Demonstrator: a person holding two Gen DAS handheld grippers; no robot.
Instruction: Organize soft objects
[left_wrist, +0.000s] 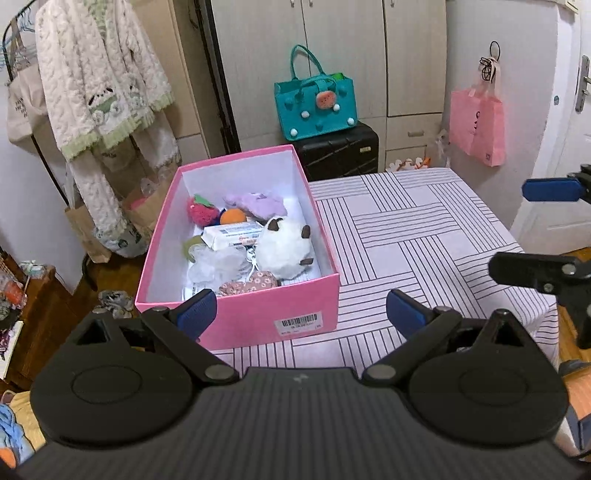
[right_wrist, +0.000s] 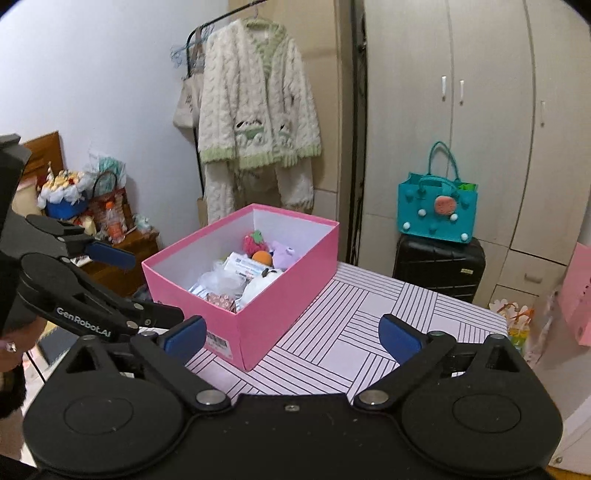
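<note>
With both tongs released (left (left_wrist: 301, 310), right (right_wrist: 293, 338)), we judge sorting done in the pink box (left_wrist: 258, 317).

At nine o'clock the box's (right_wrist: 288, 295) near wall hides the lower halves of the toys (right_wrist: 258, 280) inside. Its barcode label (left_wrist: 298, 322) is too blurred to read.
</note>
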